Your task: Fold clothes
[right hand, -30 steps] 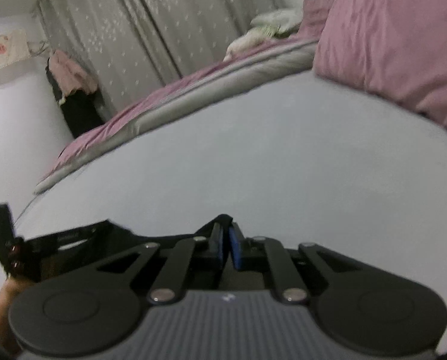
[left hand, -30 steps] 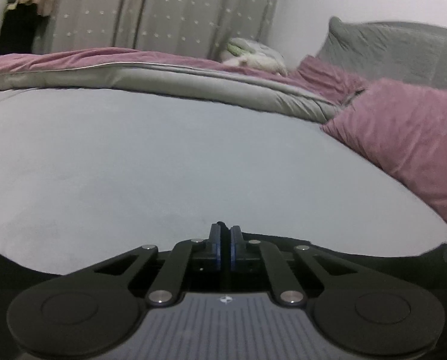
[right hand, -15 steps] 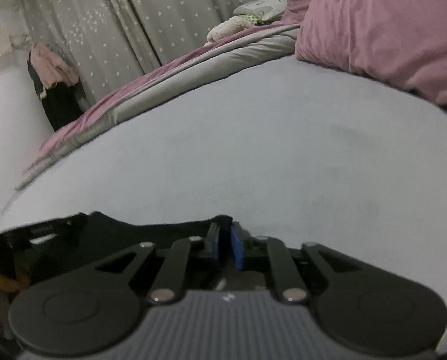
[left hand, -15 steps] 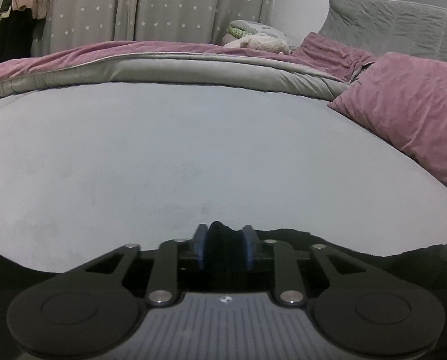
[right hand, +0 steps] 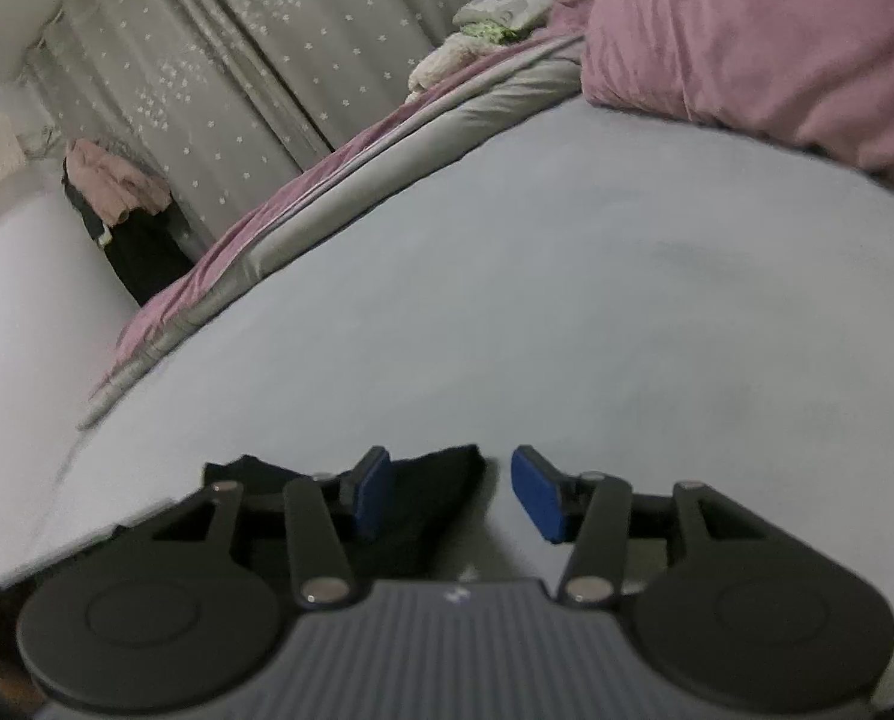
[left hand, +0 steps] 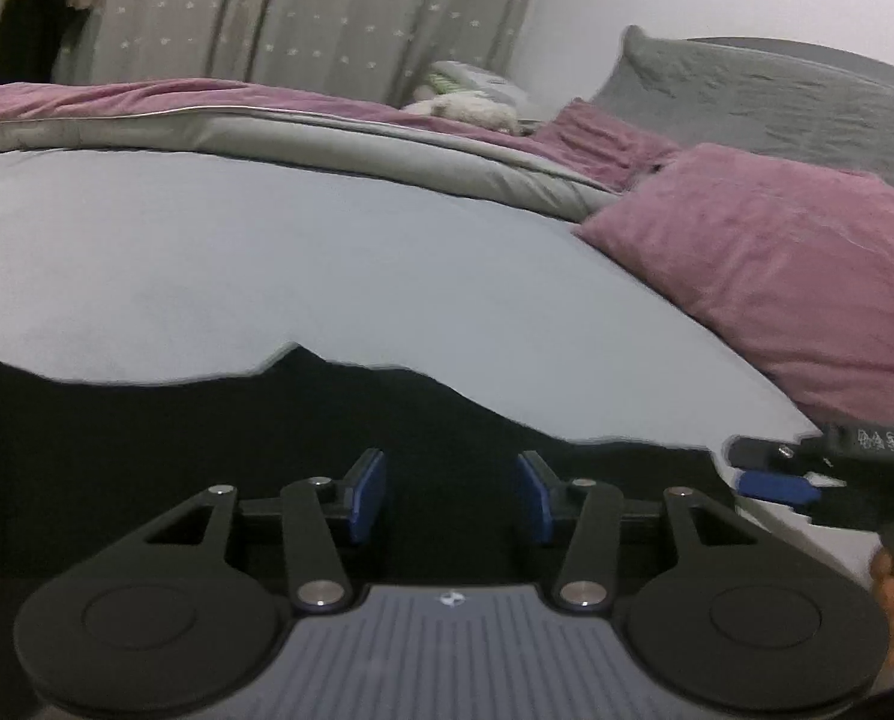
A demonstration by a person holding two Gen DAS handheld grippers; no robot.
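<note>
A black garment [left hand: 147, 450] lies on a pale grey bed sheet [left hand: 267, 276], beside a mauve-pink pillow [left hand: 777, 276] and a folded duvet [left hand: 207, 120] that is mauve on top and grey beneath. Behind hang grey curtains [right hand: 255, 60] dotted with small white stars. Each black tool, left [left hand: 452, 497] and right [right hand: 452, 492], carries blue pads.

One black garment [left hand: 207, 420] lies on one bed [left hand: 267, 252], with one pink pillow [left hand: 777, 264], one grey pillow [left hand: 777, 102] (behind it) and two grippers, left gripper [left hand: 450, 498], right gripper [right hand: 456, 495].
</note>
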